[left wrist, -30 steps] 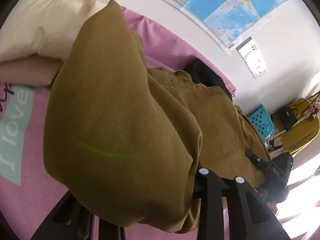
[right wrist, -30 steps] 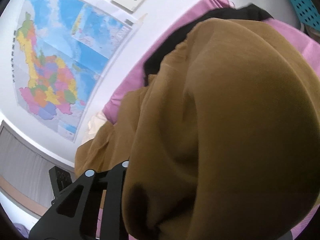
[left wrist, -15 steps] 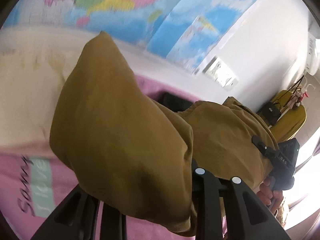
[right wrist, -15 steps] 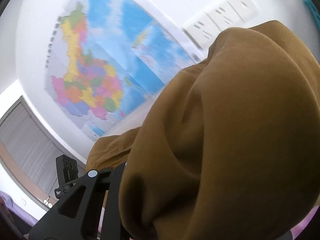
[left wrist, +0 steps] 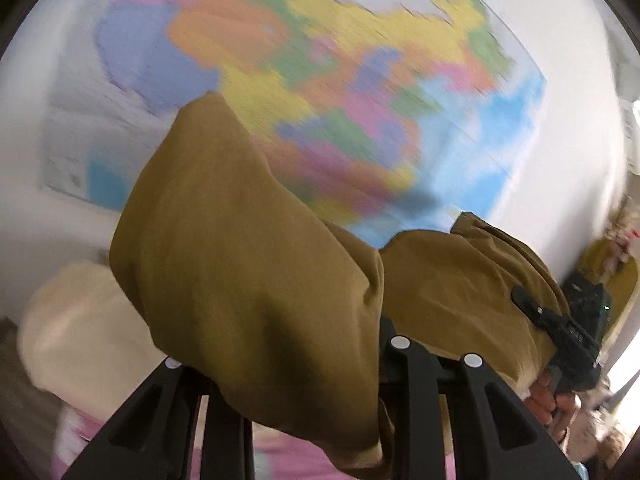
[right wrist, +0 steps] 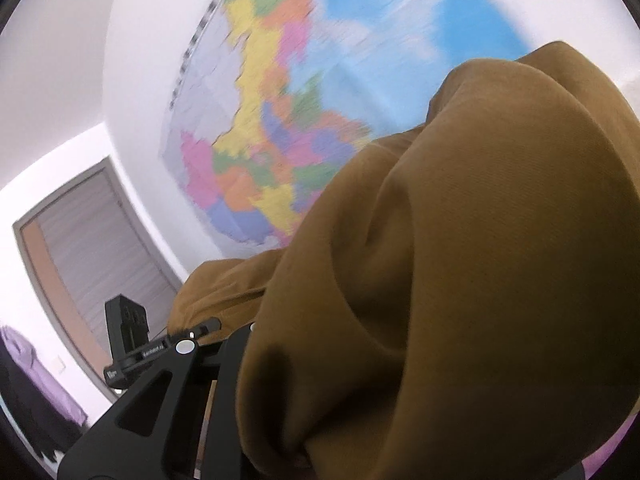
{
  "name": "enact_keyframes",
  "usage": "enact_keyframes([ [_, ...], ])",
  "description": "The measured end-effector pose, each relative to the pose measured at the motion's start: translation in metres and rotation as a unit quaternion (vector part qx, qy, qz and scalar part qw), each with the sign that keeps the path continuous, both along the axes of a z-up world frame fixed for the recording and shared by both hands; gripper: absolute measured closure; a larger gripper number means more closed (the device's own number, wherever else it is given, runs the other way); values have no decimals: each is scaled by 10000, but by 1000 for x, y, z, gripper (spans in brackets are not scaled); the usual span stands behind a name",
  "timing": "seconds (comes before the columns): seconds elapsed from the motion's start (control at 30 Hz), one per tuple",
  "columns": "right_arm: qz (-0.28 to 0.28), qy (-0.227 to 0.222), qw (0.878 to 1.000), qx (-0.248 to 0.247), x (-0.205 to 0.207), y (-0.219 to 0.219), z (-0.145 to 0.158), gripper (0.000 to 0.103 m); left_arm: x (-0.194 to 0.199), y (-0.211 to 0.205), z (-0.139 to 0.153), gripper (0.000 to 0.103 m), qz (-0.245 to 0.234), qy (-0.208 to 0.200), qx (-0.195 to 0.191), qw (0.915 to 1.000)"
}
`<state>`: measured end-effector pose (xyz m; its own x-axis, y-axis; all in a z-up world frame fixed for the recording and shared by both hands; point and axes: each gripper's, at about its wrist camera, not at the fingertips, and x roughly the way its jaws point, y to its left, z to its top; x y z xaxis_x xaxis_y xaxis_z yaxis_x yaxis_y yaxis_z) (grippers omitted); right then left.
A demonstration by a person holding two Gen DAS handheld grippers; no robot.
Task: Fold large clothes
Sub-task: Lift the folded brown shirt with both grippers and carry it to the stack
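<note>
A large mustard-brown garment (left wrist: 248, 264) hangs stretched between my two grippers, lifted high in front of the wall. My left gripper (left wrist: 296, 368) is shut on one part of it; the cloth drapes over the fingers and hides the tips. My right gripper (right wrist: 256, 360) is shut on another part of the same garment (right wrist: 460, 280), which fills most of the right wrist view and covers the right finger. The right gripper's body shows in the left wrist view (left wrist: 576, 332), and the left gripper's body shows in the right wrist view (right wrist: 128, 336).
A coloured wall map (left wrist: 340, 80) hangs on the white wall straight ahead, also in the right wrist view (right wrist: 272, 128). A cream pillow (left wrist: 80, 328) and pink bedding (left wrist: 296, 456) lie below. A shuttered window (right wrist: 92, 240) is at the left.
Both grippers have risen and tilted upward with the garment. The bed has dropped out of view and the wall map now fills the background.
</note>
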<state>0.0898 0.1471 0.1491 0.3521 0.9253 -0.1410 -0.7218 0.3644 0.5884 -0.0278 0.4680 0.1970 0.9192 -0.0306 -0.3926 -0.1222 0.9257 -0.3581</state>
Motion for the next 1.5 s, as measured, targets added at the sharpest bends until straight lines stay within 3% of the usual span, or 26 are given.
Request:
enact_keyframes([
  [0.17, 410, -66, 9991, -131, 5, 88, -8, 84, -8, 77, 4, 76, 832, 24, 213, 9963],
  [0.33, 691, -119, 9971, -278, -3, 154, -32, 85, -8, 147, -7, 76, 1376, 76, 284, 9900],
  [0.57, 962, -335, 9918, -769, -29, 219, -87, 85, -4, 219, -51, 76, 1937, 138, 98, 9809],
  [0.63, 1104, -105, 9897, -911, -31, 228, -111, 85, -6, 239, -79, 76, 1970, 190, -44, 9802],
  [0.77, 1314, 761, 9800, -1289, -26, 231, -173, 79, -4, 257, -142, 74, 2064, 717, -303, 9754],
  [0.83, 1443, 1144, 9733, -1371, -23, 225, -194, 70, -11, 265, -175, 61, 2171, 910, -536, 9704],
  [0.93, 1674, 1282, 9666, -1458, -27, 213, -196, 57, -22, 271, -195, 56, 2149, 911, -870, 9685],
  [1.0, 1727, 1255, 9654, -1496, -31, 202, -189, 33, -28, 273, -200, 53, 2229, 992, -902, 9656],
  [1.03, 1815, 1189, 9640, -1536, -34, 193, -184, 32, -28, 274, -200, 50, 2245, 1030, -921, 9646],
  [1.17, 1803, 1118, 9627, -1679, -37, 151, -174, 33, -27, 272, -203, 47, 2271, 1177, -915, 9624],
  [1.27, 1486, 1165, 9681, -1647, -27, 117, -168, 39, -24, 268, -203, 46, 2326, 1262, -849, 9606],
  [1.37, 910, 1185, 9736, -1726, -9, 93, -168, 60, -23, 262, -201, 45, 2442, 1371, -619, 9580],
  [1.5, 794, 1475, 9712, -1693, 14, 94, -179, 50, -28, 246, -197, 42, 2757, 1486, -276, 9493],
])
